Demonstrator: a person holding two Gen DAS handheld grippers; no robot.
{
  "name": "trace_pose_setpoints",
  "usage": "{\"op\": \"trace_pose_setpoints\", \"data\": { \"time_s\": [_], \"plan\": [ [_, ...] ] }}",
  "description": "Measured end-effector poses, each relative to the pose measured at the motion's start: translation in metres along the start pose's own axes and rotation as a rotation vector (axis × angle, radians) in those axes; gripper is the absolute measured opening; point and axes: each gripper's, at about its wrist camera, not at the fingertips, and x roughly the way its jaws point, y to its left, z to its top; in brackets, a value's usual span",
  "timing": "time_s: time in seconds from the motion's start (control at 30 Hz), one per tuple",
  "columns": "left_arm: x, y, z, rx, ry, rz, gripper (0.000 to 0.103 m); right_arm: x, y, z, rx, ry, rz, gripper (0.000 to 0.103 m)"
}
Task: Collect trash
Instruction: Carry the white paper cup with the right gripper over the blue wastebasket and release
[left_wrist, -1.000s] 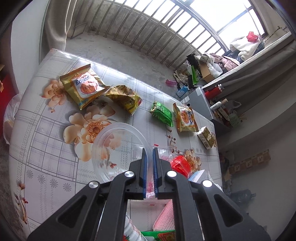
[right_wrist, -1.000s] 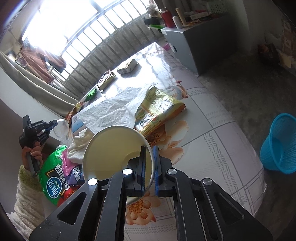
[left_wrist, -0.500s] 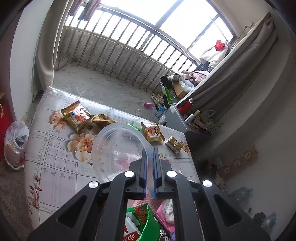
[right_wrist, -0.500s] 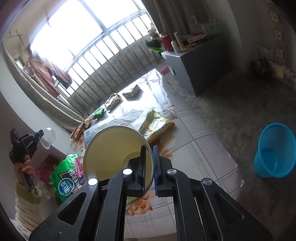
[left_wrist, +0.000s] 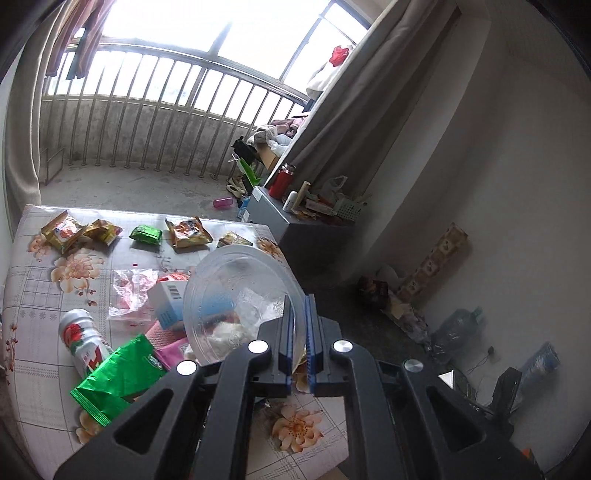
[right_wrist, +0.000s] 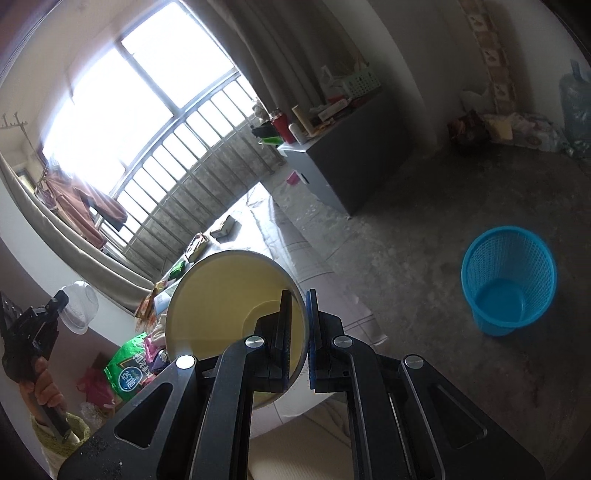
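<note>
while held up above the floral table (left_wrist: 40, 295), left gripper (left_wrist: 298, 334) clamped on rim of clear plastic bowl (left_wrist: 236, 295), tilted, w/ snack wrappers, red-white can (left_wrist: 83, 341) & green foil bag (left_wrist: 118, 380) lying below. right gripper (right_wrist: 296, 332) pinching wall of yellowish paper bowl (right_wrist: 225, 306), lifted off table edge. blue mesh bin (right_wrist: 508, 280) standing on floor to the right, well apart from both bowls.

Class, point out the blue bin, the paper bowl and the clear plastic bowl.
blue bin (right_wrist: 496, 299): right wrist view, inside floor.
paper bowl (right_wrist: 225, 295): right wrist view, inner wall.
clear plastic bowl (left_wrist: 236, 280): left wrist view, inner wall.
</note>
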Motion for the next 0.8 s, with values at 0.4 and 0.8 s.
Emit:
{"op": "trace_pose_setpoints", "data": {
  "time_s": [0.4, 0.8],
  "plan": [
    [0.130, -0.138, -0.073, 0.085, 0.254, -0.179, 0.005, -0.042, -0.095, -0.012, 0.132, -0.043, -0.093, 0.006],
    [0.293, -0.281, -0.134, 0.244, 0.515, -0.189, 0.005, -0.039, -0.210, -0.001, 0.342, -0.066, -0.255, 0.006]
  ]
}}
